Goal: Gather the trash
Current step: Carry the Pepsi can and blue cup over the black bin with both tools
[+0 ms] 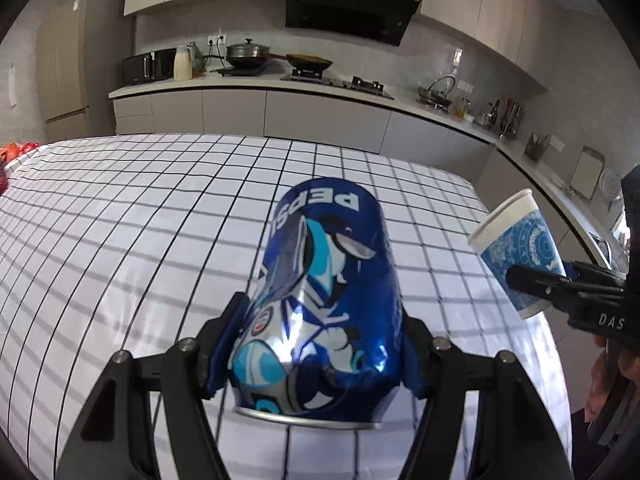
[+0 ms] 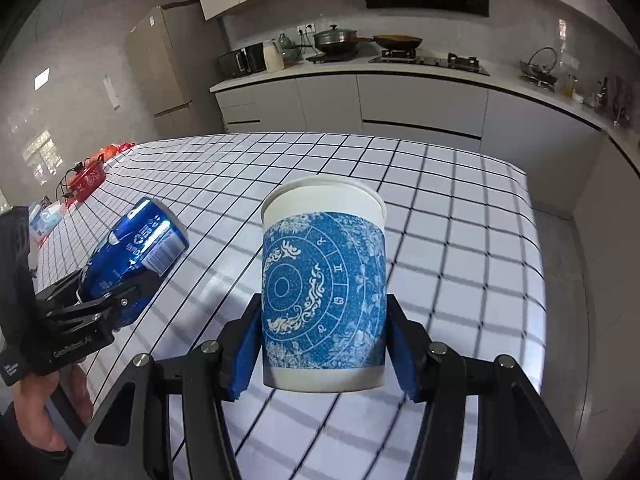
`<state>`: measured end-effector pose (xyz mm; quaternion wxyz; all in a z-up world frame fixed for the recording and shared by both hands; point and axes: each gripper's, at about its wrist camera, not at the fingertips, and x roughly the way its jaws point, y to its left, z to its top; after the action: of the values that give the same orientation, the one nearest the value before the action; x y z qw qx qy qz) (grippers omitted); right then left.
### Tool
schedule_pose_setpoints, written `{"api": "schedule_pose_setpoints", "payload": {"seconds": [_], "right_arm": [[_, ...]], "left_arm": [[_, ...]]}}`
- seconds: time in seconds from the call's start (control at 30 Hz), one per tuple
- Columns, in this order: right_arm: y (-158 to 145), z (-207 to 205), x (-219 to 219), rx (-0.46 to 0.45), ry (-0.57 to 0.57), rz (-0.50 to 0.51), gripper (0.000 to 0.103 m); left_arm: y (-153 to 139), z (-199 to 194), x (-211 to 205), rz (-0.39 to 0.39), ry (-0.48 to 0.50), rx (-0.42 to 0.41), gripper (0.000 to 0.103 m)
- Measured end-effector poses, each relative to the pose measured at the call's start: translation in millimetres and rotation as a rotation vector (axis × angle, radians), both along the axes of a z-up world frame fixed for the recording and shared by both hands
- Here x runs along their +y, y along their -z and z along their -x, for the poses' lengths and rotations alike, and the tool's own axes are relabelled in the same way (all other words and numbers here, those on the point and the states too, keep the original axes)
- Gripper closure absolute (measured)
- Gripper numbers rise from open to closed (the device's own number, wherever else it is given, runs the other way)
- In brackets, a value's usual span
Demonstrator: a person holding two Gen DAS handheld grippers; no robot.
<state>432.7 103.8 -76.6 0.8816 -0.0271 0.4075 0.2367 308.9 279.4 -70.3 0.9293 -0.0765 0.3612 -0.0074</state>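
Note:
My left gripper (image 1: 316, 344) is shut on a blue Pepsi can (image 1: 324, 300), held upside down above the checked table; its blue pads press both sides of the can. My right gripper (image 2: 322, 344) is shut on a white paper cup with a blue patterned sleeve (image 2: 324, 296), upright and lifted off the table. In the left wrist view the cup (image 1: 520, 248) shows at the right, clamped in the right gripper (image 1: 528, 278). The can (image 2: 136, 252) appears at the left of the right wrist view, held by the left gripper (image 2: 116, 296) in a person's hand (image 2: 44, 412).
A table under a white cloth with black grid lines (image 1: 140, 220) fills the foreground. Red items (image 2: 88, 178) and small packets (image 2: 44, 216) lie at its far left end. A kitchen counter (image 1: 280, 88) with pans, a stove and a microwave runs behind.

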Motion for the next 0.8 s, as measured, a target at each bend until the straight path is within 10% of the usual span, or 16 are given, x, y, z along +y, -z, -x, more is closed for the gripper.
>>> {"api": "schedule_pose_setpoints", "payload": {"seconds": [0.8], "right_arm": [[-45, 175, -95, -0.091, 0.088, 0.066, 0.044]], "left_arm": [[-19, 96, -93, 0.021, 0.146, -0.048, 0.036]]}}
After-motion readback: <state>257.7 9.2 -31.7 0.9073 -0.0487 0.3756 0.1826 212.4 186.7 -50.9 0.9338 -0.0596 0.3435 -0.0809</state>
